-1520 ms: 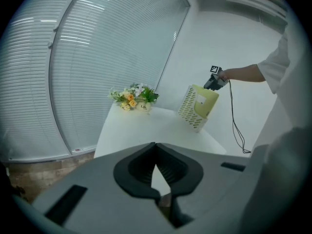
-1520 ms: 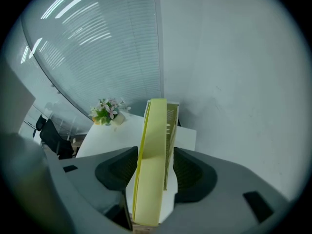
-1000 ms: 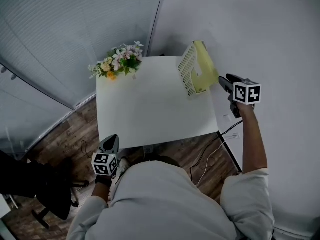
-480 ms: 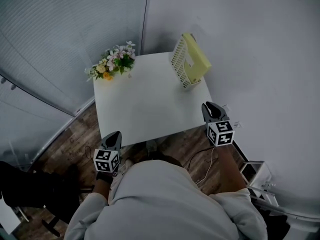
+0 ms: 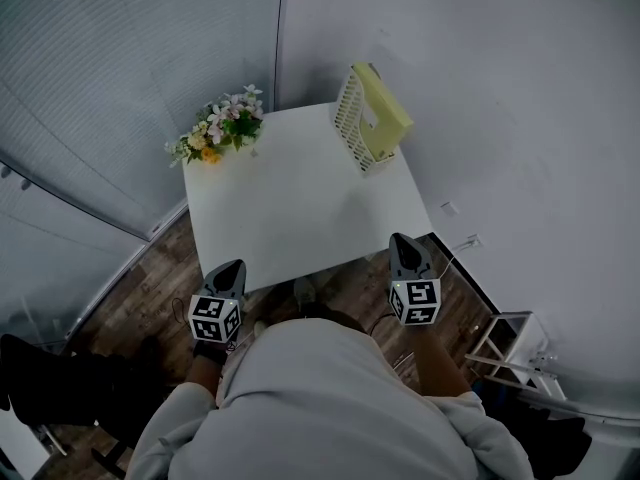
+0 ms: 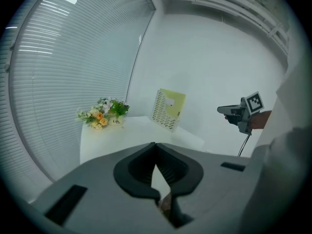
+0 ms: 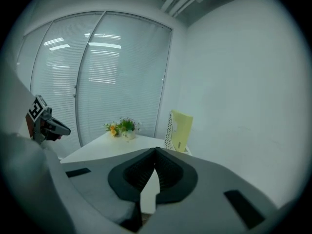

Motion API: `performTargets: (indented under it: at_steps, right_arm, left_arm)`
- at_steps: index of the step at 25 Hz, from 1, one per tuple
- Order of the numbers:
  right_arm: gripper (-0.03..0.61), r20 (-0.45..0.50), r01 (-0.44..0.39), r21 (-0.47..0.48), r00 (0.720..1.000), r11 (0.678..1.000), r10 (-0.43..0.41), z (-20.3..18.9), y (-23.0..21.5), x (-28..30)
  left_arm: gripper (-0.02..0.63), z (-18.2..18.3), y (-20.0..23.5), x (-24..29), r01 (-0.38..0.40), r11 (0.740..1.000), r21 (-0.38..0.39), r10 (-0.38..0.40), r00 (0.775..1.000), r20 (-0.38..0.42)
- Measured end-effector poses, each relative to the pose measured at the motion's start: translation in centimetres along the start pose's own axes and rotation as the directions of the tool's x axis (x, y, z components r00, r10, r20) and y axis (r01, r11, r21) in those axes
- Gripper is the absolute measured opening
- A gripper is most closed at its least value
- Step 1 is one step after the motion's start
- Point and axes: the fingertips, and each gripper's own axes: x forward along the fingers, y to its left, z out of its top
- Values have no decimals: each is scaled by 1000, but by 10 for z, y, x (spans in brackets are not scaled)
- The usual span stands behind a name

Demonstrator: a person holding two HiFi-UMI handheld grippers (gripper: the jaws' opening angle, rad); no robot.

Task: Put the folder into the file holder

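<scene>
The yellow folder (image 5: 386, 118) stands upright inside the white perforated file holder (image 5: 349, 116) at the far right of the white table (image 5: 290, 208). Both grippers hang well back from it, off the table's near edge. My right gripper (image 5: 400, 241) is by the near right corner; its jaws have just been closing and now meet with nothing between them. My left gripper (image 5: 229, 268) is by the near left corner, also shut and empty. The folder (image 6: 172, 103) and holder (image 6: 160, 114) show far ahead in the left gripper view, as does the folder (image 7: 182, 128) in the right gripper view.
A small pot of flowers (image 5: 224, 128) sits at the table's far left corner. Blinds run along the left, a plain wall along the right. On the wooden floor are cables (image 5: 455, 253), a white stand (image 5: 505, 343) at the right and a dark chair (image 5: 60, 383) at the left.
My right gripper has drawn back from beside the file holder to the table's near right corner, and its jaws have closed. The folder stays in the holder. The left gripper has hardly moved.
</scene>
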Motion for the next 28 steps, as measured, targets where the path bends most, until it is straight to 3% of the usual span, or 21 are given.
performTargets:
  at_steps: [4,12,28]
  right_arm:
    - [14,13,21,-2,1000,1000,-21,-10,16,-12]
    - [14,-36,-12,9,999,1000,12,-38,52,-14]
    - [14,-43,-26,3,999,1000,26,-36,57,2]
  left_arm:
    - [8,1,-2,0,11,1000,4,-11,1000,1]
    - [8,-2,-2,4,27,1000,7,-27,1000,-12]
    - [8,-4,10,6,23,1000,1,-23,999,-28]
